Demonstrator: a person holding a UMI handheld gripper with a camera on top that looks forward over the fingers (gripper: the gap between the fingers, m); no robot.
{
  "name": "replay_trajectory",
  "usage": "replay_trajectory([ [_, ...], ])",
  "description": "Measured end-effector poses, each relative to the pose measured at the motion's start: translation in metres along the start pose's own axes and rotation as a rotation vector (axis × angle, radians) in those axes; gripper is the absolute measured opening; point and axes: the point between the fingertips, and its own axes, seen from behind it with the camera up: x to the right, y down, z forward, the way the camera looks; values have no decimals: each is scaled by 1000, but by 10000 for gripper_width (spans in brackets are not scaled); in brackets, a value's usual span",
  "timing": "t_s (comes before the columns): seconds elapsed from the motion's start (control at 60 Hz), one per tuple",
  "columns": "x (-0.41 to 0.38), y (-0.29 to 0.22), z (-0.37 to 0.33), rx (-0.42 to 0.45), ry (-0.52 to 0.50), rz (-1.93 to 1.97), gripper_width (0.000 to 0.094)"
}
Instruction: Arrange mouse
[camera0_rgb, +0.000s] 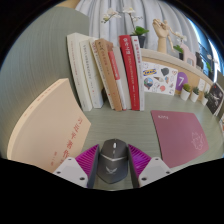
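Observation:
A dark grey computer mouse (111, 160) with a light scroll wheel sits between my gripper's (111, 165) two fingers, its nose pointing ahead. The magenta pads (82, 157) press against both of its sides. The mouse is held above a grey-green desk (120, 125). A pink mouse mat (183, 134) lies on the desk just ahead and to the right of the fingers.
A beige book (50, 120) lies flat ahead to the left. A row of upright books (108, 72) stands beyond, with a white shelf (178, 68) of small plants and ornaments to their right. A potted orchid (128, 22) stands behind.

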Motion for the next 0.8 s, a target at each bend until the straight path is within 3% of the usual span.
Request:
replay_trajectory([
  [0.333, 3, 3, 0, -66, -29, 1, 330],
  [0.517, 5, -7, -12, -125, -67, -47, 328],
  [0.8, 75, -202, -131, 185, -116, -70, 330],
])
